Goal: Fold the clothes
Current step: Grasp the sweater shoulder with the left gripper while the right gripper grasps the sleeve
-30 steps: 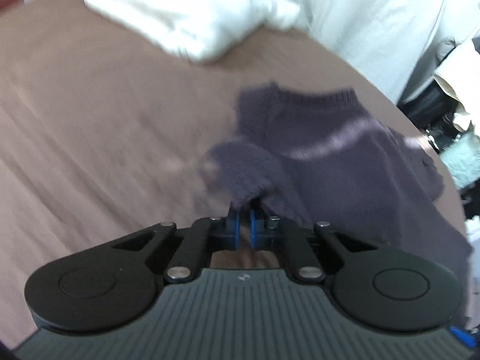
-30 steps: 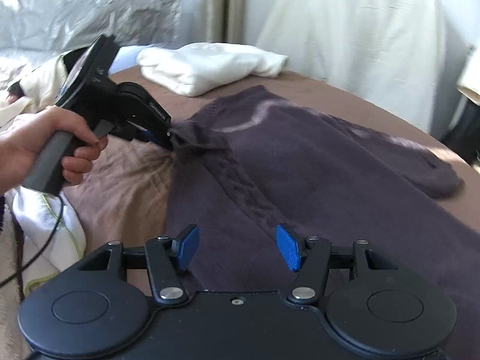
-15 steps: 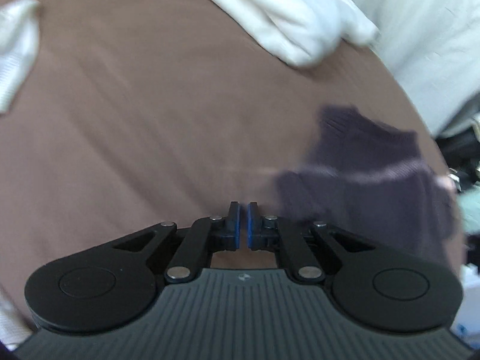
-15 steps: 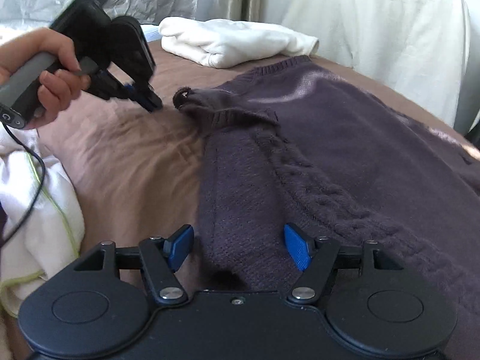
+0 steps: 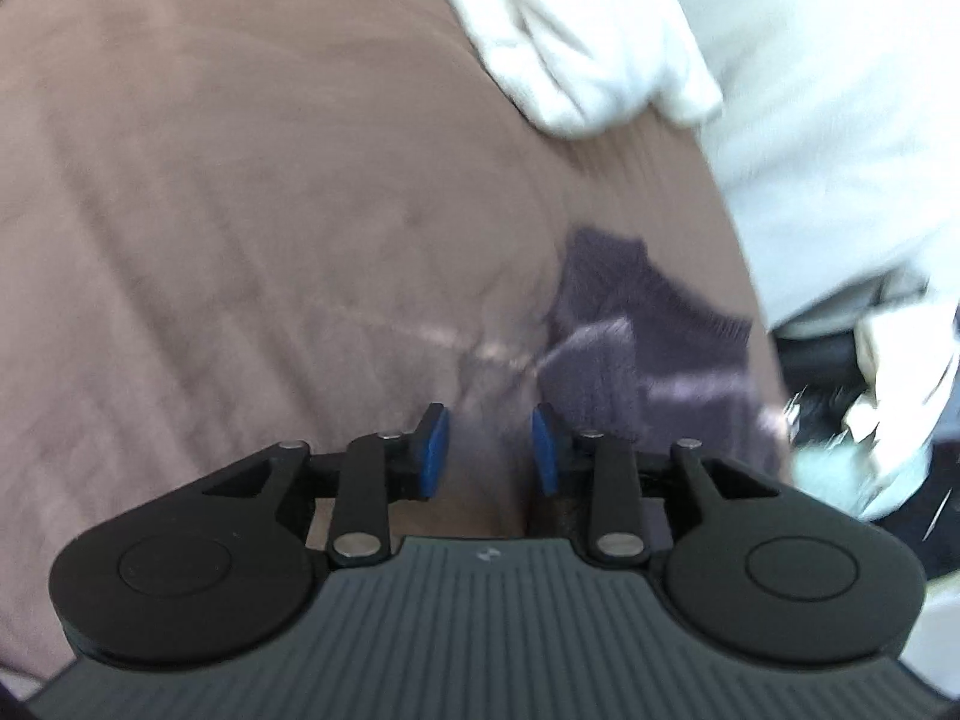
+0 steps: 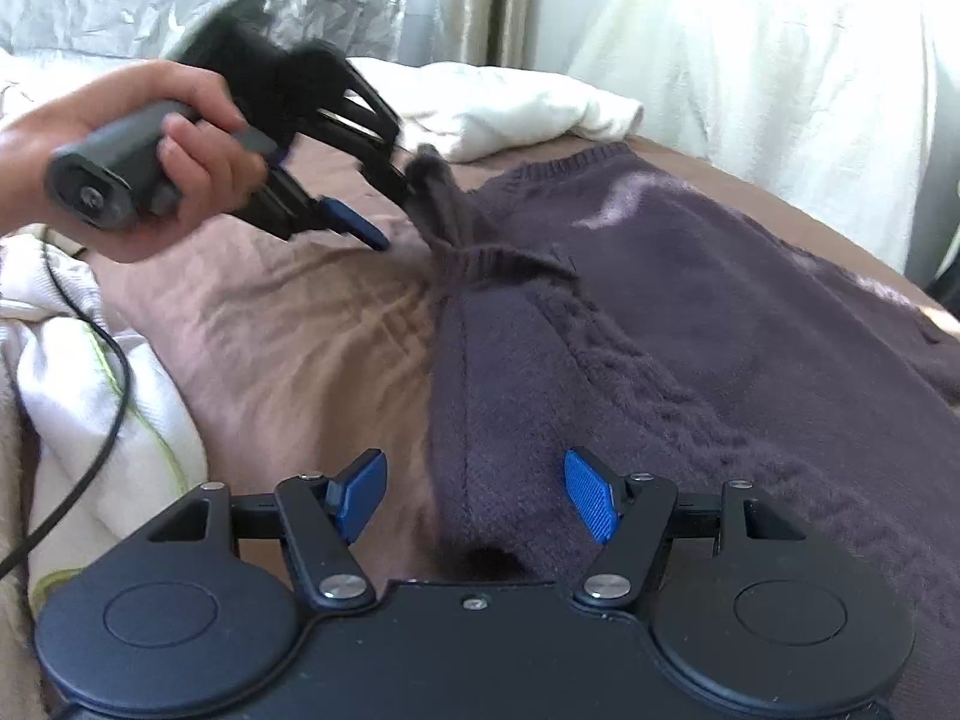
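Note:
A dark purple knit sweater lies spread on the brown bedsheet. Its left edge is turned over, and a bunch of knit sticks up by the collar. A hand holds my left gripper beside that bunch; its jaws are opening and the far finger touches the knit. In the left wrist view the left gripper has only bedsheet between its pads, with the sweater just to the right. My right gripper stands open low over the sweater's near edge, pads not pressing.
A folded white cloth lies at the back of the bed, also in the left wrist view as a white cloth. White bedding with a black cable is bunched at the left. A cream cover stands past the bed's right edge.
The left gripper let go of the sweater's corner, rolled, moved left and then parted its jaws. The right gripper sank closer to the sweater's near edge.

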The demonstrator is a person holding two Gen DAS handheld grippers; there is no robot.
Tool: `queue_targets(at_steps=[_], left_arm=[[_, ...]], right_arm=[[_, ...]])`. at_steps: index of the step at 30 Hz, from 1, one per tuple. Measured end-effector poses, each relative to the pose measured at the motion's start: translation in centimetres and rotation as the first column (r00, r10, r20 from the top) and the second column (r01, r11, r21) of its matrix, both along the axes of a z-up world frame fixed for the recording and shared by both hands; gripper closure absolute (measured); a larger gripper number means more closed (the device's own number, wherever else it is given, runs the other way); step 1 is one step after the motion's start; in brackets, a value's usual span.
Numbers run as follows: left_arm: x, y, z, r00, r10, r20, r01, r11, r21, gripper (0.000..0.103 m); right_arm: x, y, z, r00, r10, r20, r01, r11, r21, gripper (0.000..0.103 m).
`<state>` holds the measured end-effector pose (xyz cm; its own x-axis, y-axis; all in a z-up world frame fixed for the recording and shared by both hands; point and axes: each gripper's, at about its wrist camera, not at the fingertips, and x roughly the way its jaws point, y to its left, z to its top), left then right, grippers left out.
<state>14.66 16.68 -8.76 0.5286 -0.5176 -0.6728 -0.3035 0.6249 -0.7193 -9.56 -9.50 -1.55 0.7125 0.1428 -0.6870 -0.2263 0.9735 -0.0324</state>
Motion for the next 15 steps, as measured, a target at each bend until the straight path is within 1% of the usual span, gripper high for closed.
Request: queue_targets(at_steps=[2,4,5,6,7,9,11,12,13,14,15], left_arm=[[-0.8,1.4,0.3,1.0,0.025,0.009,-0.025,1.0,-0.008,0.073],[-1.3,2.6,0.6,0.999,0.046,0.013,-0.046,0.999,0.006,0.071],[-1.3,3.1,0.6,0.998,0.062,0.018,-0.062,0.998,0.001,0.065],[-1.3,3.2,0.6,0.998,0.064,0.018,-0.064,0.998,-0.013,0.062],[-1.2,3.0,0.6,0.998,0.055,0.019,-0.055,0.998,-0.022,0.062],[-0.9,1.9,0.9,0.999,0.035,0.036,-0.035,0.999,0.008,0.062],[-0.4,0.4,1.0,0.999,-0.039,0.037,0.036,0.998,0.06,0.056],[-0.1,-0.4,0.8,0.997,-0.069,0.032,0.067,0.996,0.062,0.055],[0.1,-1.0,0.4,0.996,-0.081,0.03,0.079,0.995,0.055,0.055],[0.1,-1.5,0.1,0.997,-0.074,0.034,0.072,0.996,0.053,0.055],[0.2,-2.2,-0.1,0.996,-0.071,0.044,0.068,0.995,0.067,0.055]], right_arm=[[-0.2,-0.4,-0.2,1.0,-0.016,-0.004,0.016,1.0,0.019,0.032],[-0.3,-1.2,-0.4,0.999,-0.036,-0.008,0.036,0.998,0.054,0.032],[-0.2,-1.5,-0.5,0.999,-0.043,-0.011,0.044,0.997,0.065,0.032],[-0.2,-1.8,-0.7,0.999,-0.052,-0.011,0.053,0.996,0.066,0.032],[0.0,-1.9,-0.9,0.998,-0.059,-0.012,0.059,0.996,0.061,0.032],[0.3,-2.2,-1.1,0.997,-0.076,-0.012,0.076,0.996,0.054,0.032],[0.5,-2.4,-1.0,0.996,-0.091,-0.007,0.091,0.994,0.055,0.032],[0.5,-2.4,-0.9,0.996,-0.092,-0.004,0.092,0.994,0.057,0.032],[0.6,-2.3,-0.7,0.996,-0.093,-0.001,0.092,0.994,0.059,0.032],[0.7,-2.3,-0.7,0.996,-0.088,0.002,0.088,0.995,0.055,0.032],[0.8,-2.1,-0.7,0.997,-0.081,0.003,0.08,0.996,0.047,0.032]])
